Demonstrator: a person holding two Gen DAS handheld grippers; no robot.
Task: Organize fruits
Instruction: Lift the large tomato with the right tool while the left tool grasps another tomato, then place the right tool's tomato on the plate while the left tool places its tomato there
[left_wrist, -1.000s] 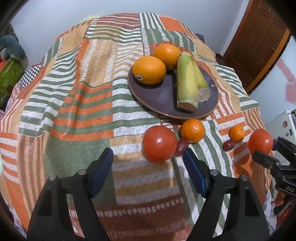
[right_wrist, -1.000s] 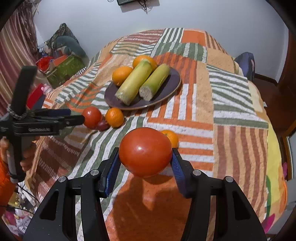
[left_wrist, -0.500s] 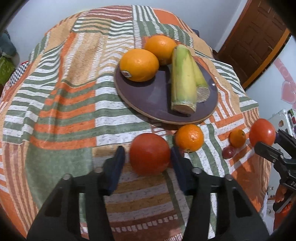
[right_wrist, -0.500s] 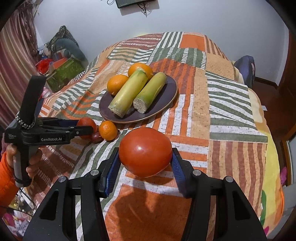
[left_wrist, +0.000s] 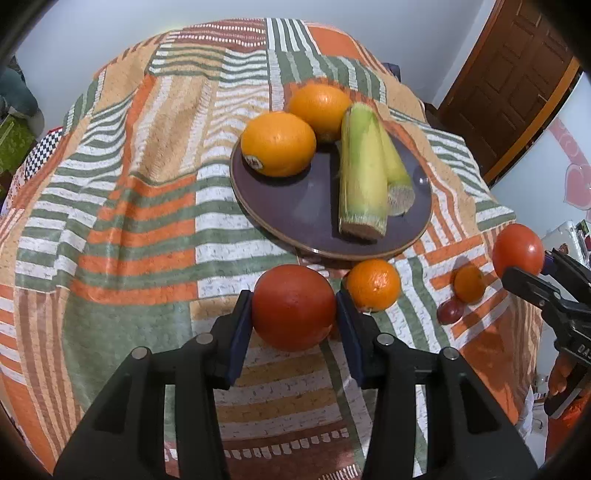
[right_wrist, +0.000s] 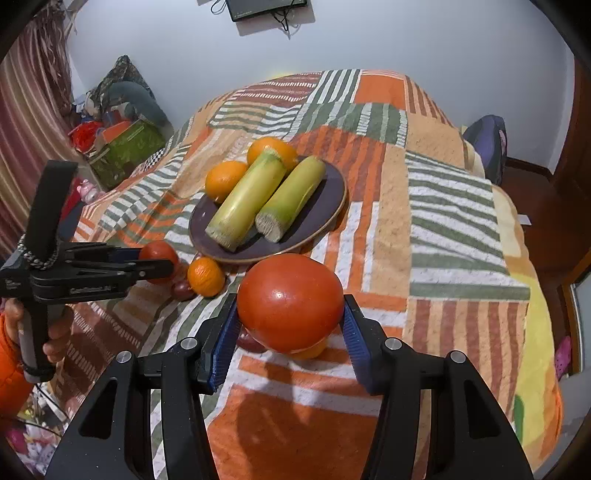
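Note:
My left gripper (left_wrist: 293, 314) is shut on a red tomato (left_wrist: 294, 306) just in front of the dark plate (left_wrist: 295, 206); it also shows in the right wrist view (right_wrist: 155, 264). My right gripper (right_wrist: 290, 321) is shut on a second red tomato (right_wrist: 290, 301), held above the blanket; it shows at the right in the left wrist view (left_wrist: 519, 254). The plate holds two oranges (left_wrist: 279, 144) and two corn cobs (left_wrist: 360, 177). A mandarin (left_wrist: 373, 284), a smaller mandarin (left_wrist: 469, 284) and a dark grape (left_wrist: 450, 312) lie on the blanket.
A striped patchwork blanket (left_wrist: 129, 221) covers the bed. A second dark grape (right_wrist: 183, 290) lies by the mandarin. A green box and clutter (right_wrist: 122, 147) sit on the floor to the left. A wooden door (left_wrist: 513, 74) stands at the right.
My left gripper moved forward around the tomato and closed on it. My right gripper carried its tomato closer to the plate.

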